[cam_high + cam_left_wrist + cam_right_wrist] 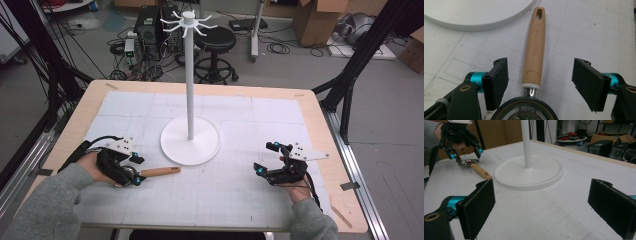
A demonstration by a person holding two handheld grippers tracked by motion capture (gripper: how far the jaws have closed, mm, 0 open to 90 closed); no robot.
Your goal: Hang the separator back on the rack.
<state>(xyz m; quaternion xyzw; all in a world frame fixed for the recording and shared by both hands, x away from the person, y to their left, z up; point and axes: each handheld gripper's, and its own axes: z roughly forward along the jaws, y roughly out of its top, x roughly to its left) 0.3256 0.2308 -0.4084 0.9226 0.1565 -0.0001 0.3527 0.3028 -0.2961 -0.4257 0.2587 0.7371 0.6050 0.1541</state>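
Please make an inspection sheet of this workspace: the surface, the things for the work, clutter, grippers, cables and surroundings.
Surface: wooden table covered by a white grid mat, which shows small dark marks.
Job's things: kitchen tool with a wooden handle and a round metal head, lying flat near the white stand; the stand has hooks on top and a round base.
Clutter: nothing seen on the mat.
Grippers: left gripper is above the tool's head, jaws on both sides of the handle, not touching it; right gripper open, nothing between its jaws.
Cables: one black cable from the left gripper; many loose cables on the floor behind.
Surroundings: black stool, cardboard boxes, electronic devices on the floor.
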